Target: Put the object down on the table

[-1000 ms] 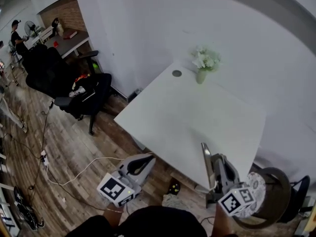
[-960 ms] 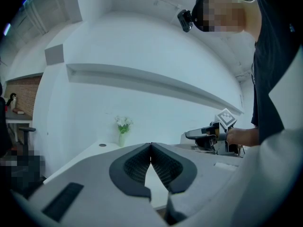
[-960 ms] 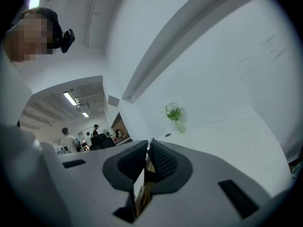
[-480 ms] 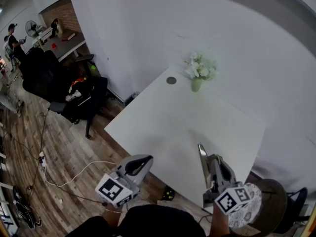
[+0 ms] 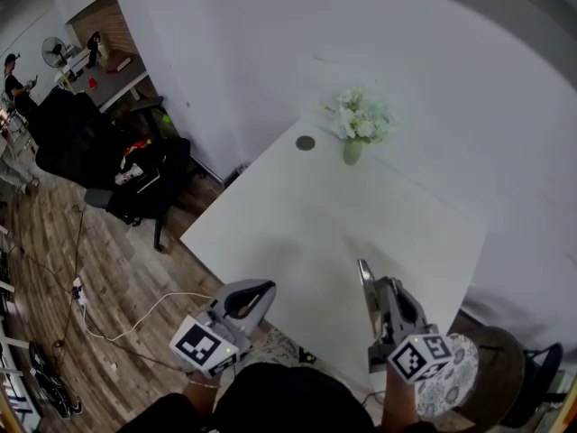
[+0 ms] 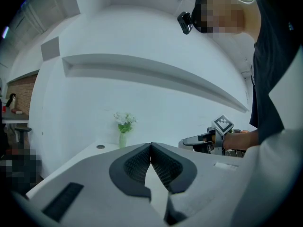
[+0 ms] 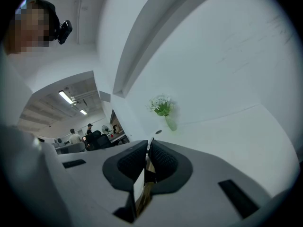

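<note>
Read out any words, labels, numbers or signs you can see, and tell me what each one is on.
None: no words or numbers can be read in any view.
Left cube, on the left gripper: black-and-white square marker, no letters.
Right cube, on the right gripper: the same kind of marker.
Thin object in the right gripper: seen edge-on, no print shows.

Mostly hidden between right gripper point(image 7: 147, 145) fingers point(image 7: 163, 162): thin flat object point(image 7: 142, 193), kind unclear. Distant person point(image 5: 13, 70) too small for detail.

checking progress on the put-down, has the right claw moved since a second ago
Yes. The right claw, gripping a thin object, has come forward over the table, closer to the vase; earlier its body hung off the near edge.
</note>
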